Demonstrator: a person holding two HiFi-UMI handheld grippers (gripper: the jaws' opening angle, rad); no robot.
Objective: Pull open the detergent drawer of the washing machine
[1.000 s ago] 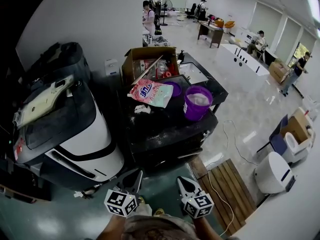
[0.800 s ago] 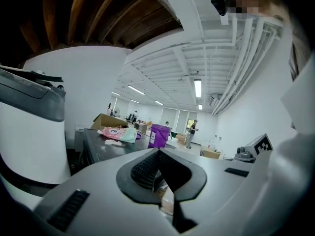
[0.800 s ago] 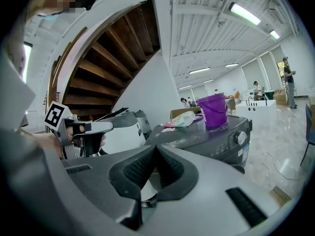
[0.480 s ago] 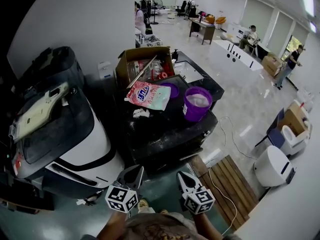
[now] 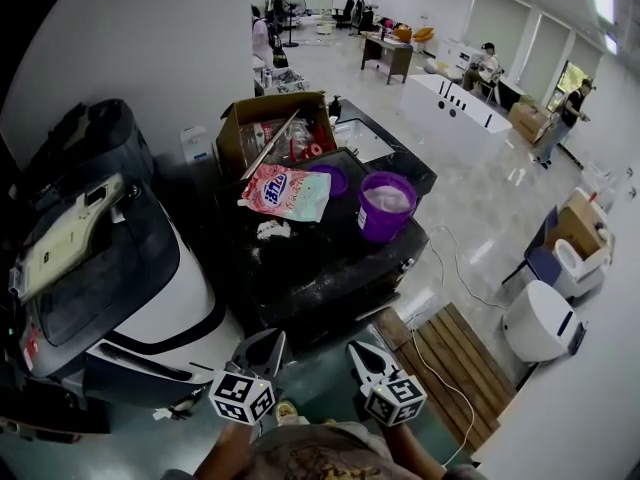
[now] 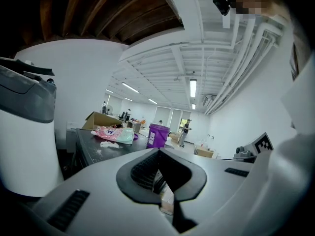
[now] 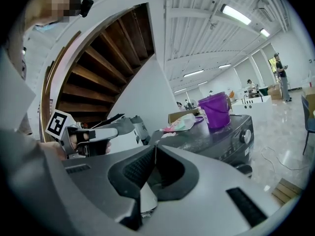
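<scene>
Hovering near-side of washing machine point(image 5: 340, 268): left gripper point(image 5: 262, 346), right gripper point(image 5: 360, 352) both clenched tip-to-tip, clear of its front.

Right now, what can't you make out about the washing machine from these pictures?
- The detergent drawer: in the head view the washing machine front is too dark and seen too steeply. The right gripper view shows only a knob clearly.
- Print on the detergent bag: too small in every view.
- Contents of the purple bucket: pale and blurred in the head view.
</scene>
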